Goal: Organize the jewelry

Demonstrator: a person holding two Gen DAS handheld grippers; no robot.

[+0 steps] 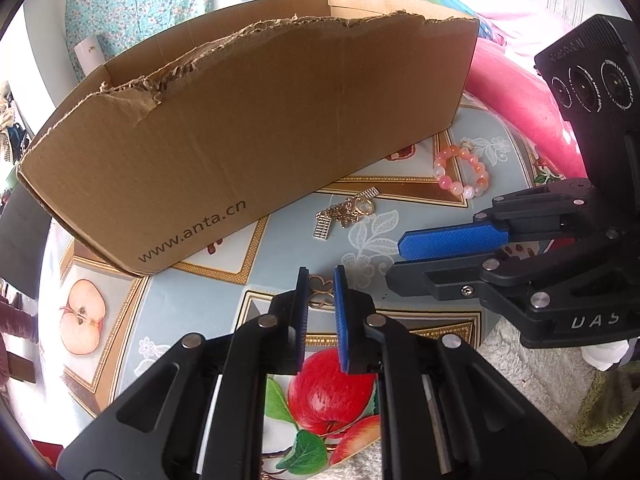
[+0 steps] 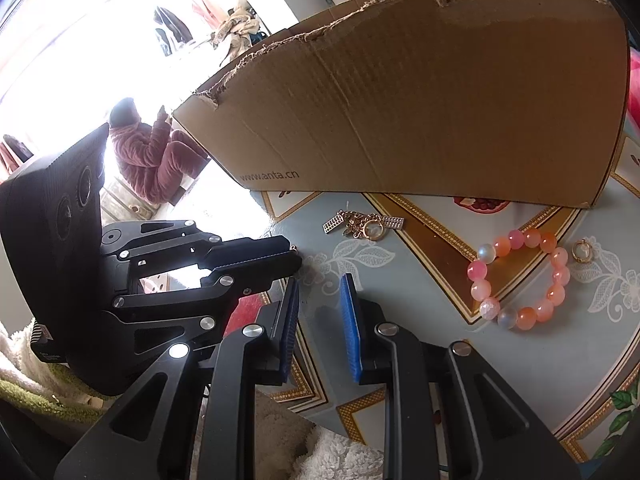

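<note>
A brown cardboard box (image 1: 248, 128) with a torn rim stands on the table; it also shows in the right wrist view (image 2: 440, 100). A gold chain with charms (image 1: 348, 212) lies in front of it (image 2: 362, 226). A pink and orange bead bracelet (image 1: 462, 174) lies to the right (image 2: 520, 280), with a small gold ring charm (image 2: 582, 250) beside it. My left gripper (image 1: 321, 294) is open around a small gold clover piece (image 1: 321, 292) on the table. My right gripper (image 2: 320, 304) is open and empty above the tablecloth; it shows in the left wrist view (image 1: 400, 256).
The table has a fruit-patterned cloth (image 1: 160, 320). A pink cushion (image 1: 520, 96) lies at the right behind the table. A person in a maroon suit (image 2: 148, 152) sits far off to the left. White fleece (image 2: 340, 456) lies at the table's near edge.
</note>
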